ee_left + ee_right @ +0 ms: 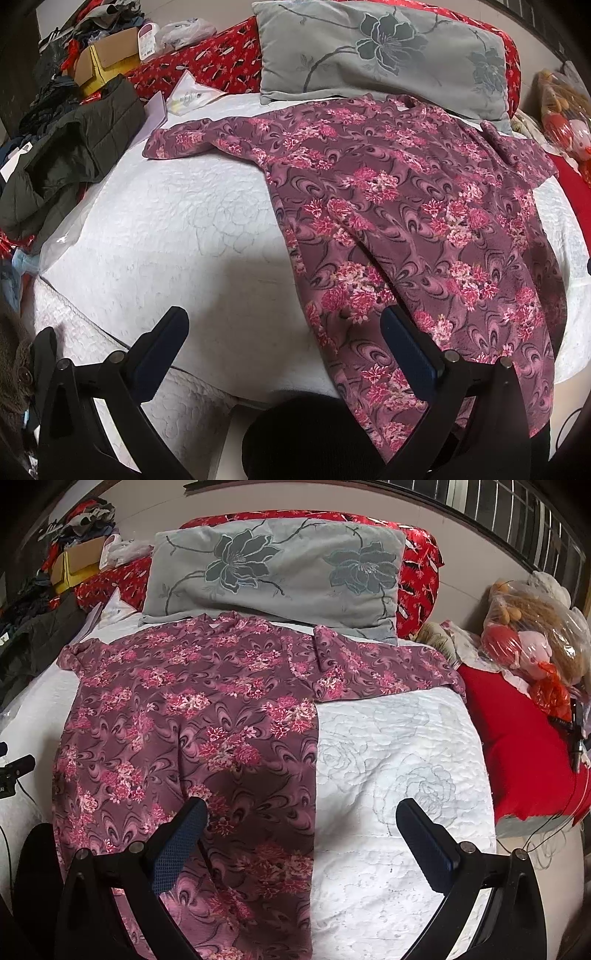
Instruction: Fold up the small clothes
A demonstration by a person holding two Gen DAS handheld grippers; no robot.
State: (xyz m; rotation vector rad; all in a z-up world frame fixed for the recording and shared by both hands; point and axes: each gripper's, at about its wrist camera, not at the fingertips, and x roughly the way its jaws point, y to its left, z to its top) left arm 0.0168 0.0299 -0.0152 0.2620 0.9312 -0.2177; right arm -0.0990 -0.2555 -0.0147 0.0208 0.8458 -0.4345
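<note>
Mauve fleece with pink flower clusters: the garment (417,221) is laid flat on the white quilted bed (177,221), collar toward the grey flowered pillow (369,48), hem draped over the near edge. One sleeve (192,140) is spread outward across the quilt in the left wrist view; the other sleeve (376,668) is seen stretched sideways below the pillow in the right wrist view. The left tool (284,325) is held with its jaws wide apart, nothing between them, one finger over bare quilt and the other over the garment's lower edge; contact cannot be told. The right tool (301,814) is likewise spread wide and grips nothing, one finger above the garment, the other above the quilt. A red patterned bolster (421,565) is propped behind the pillow. A dark padded jacket (70,155) is heaped at one side of the bed, a cardboard box (107,55) beyond it. A red cushion (524,753) and a plastic-wrapped doll (532,642) are noted on the opposite side.
</note>
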